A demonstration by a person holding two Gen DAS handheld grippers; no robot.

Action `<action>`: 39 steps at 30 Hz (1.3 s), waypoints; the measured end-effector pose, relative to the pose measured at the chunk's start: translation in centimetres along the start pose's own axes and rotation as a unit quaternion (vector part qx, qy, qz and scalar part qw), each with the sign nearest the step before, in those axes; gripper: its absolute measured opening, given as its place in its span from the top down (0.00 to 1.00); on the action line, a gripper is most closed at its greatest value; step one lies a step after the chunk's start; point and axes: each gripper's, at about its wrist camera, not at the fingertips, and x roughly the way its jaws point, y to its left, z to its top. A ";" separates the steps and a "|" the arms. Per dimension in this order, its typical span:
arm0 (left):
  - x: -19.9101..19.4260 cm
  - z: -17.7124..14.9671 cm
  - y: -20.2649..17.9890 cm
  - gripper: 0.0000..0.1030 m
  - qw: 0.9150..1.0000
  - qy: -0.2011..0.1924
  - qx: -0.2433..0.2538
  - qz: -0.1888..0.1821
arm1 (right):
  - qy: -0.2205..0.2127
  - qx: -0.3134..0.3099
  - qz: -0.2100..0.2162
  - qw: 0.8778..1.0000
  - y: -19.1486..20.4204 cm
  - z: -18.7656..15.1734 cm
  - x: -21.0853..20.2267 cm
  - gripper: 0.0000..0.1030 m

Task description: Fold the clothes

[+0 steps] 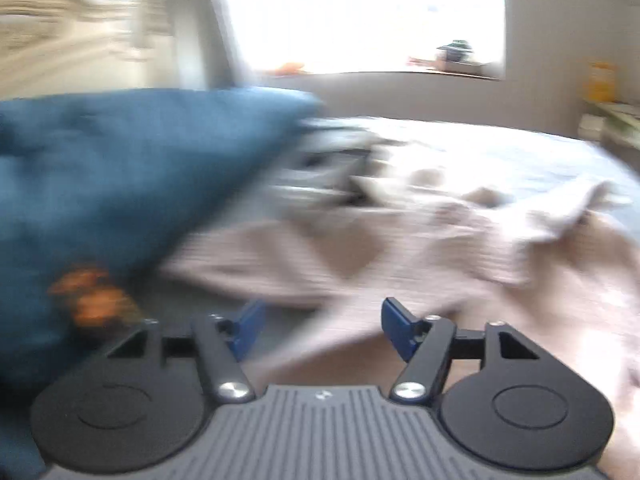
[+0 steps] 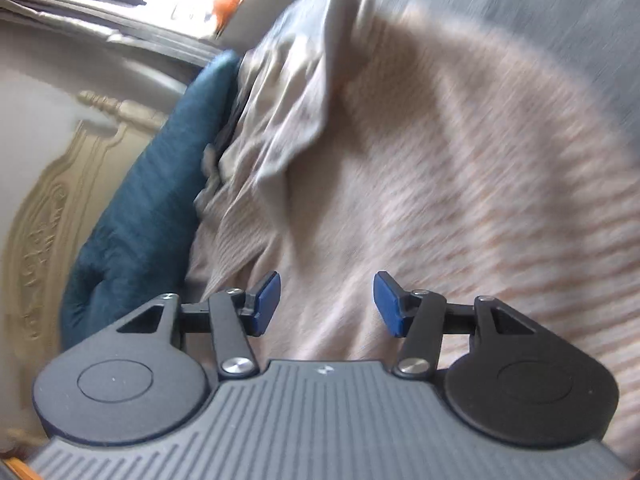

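From the left wrist view, the left gripper was seen with its blue-padded jaws standing well apart and nothing caught between them; only bedding and cloth were framed in the gap. The picture was heavily smeared. A pale pink ribbed knit garment was spread ahead of the fingers on the light grey-blue bed sheet, rumpled, with a loose flap raised at the right. To the left, a teal-blue quilted cushion was pressed against the garment's edge, and a blurred orange patch could not be identified. A bright window was blown out behind.

From the right wrist view, the right gripper was held just above the same pink knit garment, jaws moderately parted and empty, the pads clear of the cloth. The fabric was shown broad and striped with ribbing, one crumpled fold heaped toward the teal cushion, and a carved cream headboard was glimpsed beyond.

Judged from both views, little folding had been completed: no squared edges, no stacked layers, the garment lying loose and creased. Smoothing, gripping of a hem or sleeve, and every proper fold appeared to be left. The knit was judged soft and floppy, likely to sag and slide once lifted.
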 end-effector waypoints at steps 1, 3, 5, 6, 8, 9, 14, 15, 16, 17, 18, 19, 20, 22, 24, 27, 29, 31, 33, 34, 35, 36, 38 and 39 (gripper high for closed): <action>0.7 -0.1 -1.8 0.34 0.999 0.011 0.010 -0.036 | -0.017 -0.003 -0.009 1.000 -0.4 0.3 -1.1 0.50; 2.3 -0.6 -5.6 0.34 0.994 0.034 0.033 -0.096 | -0.044 -0.008 -0.040 0.998 -1.2 0.8 -3.4 0.49; 4.1 -1.4 -9.8 0.34 0.986 0.058 0.060 -0.146 | -0.053 -0.013 -0.078 0.995 -2.1 0.7 -4.9 0.49; 5.0 -1.8 -11.9 0.35 0.980 0.071 0.073 -0.170 | -0.054 -0.014 -0.097 0.994 -2.6 0.5 -5.5 0.49; 6.5 -3.1 -15.3 0.35 0.970 0.092 0.094 -0.206 | -0.044 -0.015 -0.126 0.991 -3.7 -0.3 -6.1 0.49; 7.2 -3.7 -17.0 0.36 0.964 0.100 0.105 -0.223 | -0.040 -0.017 -0.142 0.989 -4.4 -0.7 -6.4 0.49; 9.5 -6.2 -23.2 0.36 0.941 0.126 0.141 -0.280 | -0.023 -0.019 -0.197 0.980 -6.6 -3.0 -6.8 0.46; 9.7 -6.7 -24.1 0.36 0.938 0.129 0.148 -0.285 | -0.018 -0.024 -0.206 0.978 -6.8 -3.5 -6.8 0.46; 9.7 -7.1 -24.6 0.36 0.937 0.127 0.154 -0.288 | -0.018 -0.044 -0.220 0.974 -6.3 -4.0 -6.8 0.46; 9.8 -7.3 -25.1 0.36 0.936 0.123 0.159 -0.290 | -0.014 -0.080 -0.227 0.971 -5.4 -4.5 -6.7 0.45; 9.9 -7.6 -25.5 0.36 0.934 0.119 0.164 -0.293 | -0.009 -0.116 -0.233 0.965 -4.5 -5.0 -6.6 0.42; 9.9 -7.6 -25.6 0.36 0.934 0.118 0.166 -0.292 | 0.003 -0.159 -0.237 0.959 -3.4 -5.6 -6.0 0.36; 10.0 -7.6 -25.7 0.36 0.934 0.118 0.168 -0.291 | 0.024 -0.201 -0.246 0.948 -2.4 -6.2 -5.1 0.33; 10.3 -7.5 -26.0 0.36 0.934 0.119 0.167 -0.291 | 0.062 -0.273 -0.269 0.922 -1.1 -7.3 -3.3 0.29; 10.6 -7.2 -26.1 0.36 0.935 0.123 0.161 -0.292 | 0.088 -0.315 -0.291 0.899 -1.1 -8.3 -2.0 0.34; 11.0 -7.1 -26.0 0.36 0.935 0.126 0.152 -0.295 | 0.099 -0.275 -0.283 0.913 -2.3 -7.2 -1.8 0.80; 11.3 -7.1 -26.3 0.36 0.934 0.126 0.149 -0.299 | 0.074 -0.257 -0.288 0.920 -2.3 -6.3 -2.8 0.98; 11.6 -7.0 -26.5 0.36 0.933 0.126 0.145 -0.304 | 0.039 -0.247 -0.294 0.922 -1.8 -5.4 -4.1 1.00; 11.9 -6.9 -26.6 0.36 0.933 0.128 0.137 -0.308 | 0.020 -0.217 -0.273 0.937 -1.6 -4.1 -5.3 0.98; 12.1 -6.9 -26.7 0.36 0.932 0.128 0.133 -0.311 | 0.011 -0.201 -0.262 0.944 -1.5 -3.5 -5.9 0.97; 12.2 -6.8 -26.8 0.36 0.932 0.127 0.129 -0.314 | 0.013 -0.200 -0.251 0.947 -1.1 -3.6 -6.0 0.96; 12.4 -6.8 -27.0 0.36 0.931 0.127 0.127 -0.318 | 0.024 -0.214 -0.246 0.945 -0.6 -4.1 -5.7 0.82; 12.6 -6.8 -27.4 0.36 0.929 0.127 0.125 -0.325 | 0.046 -0.245 -0.240 0.938 0.5 -5.3 -4.6 0.36; 12.7 -6.8 -27.6 0.36 0.927 0.127 0.125 -0.330 | 0.060 -0.267 -0.238 0.932 0.8 -6.2 -3.7 0.23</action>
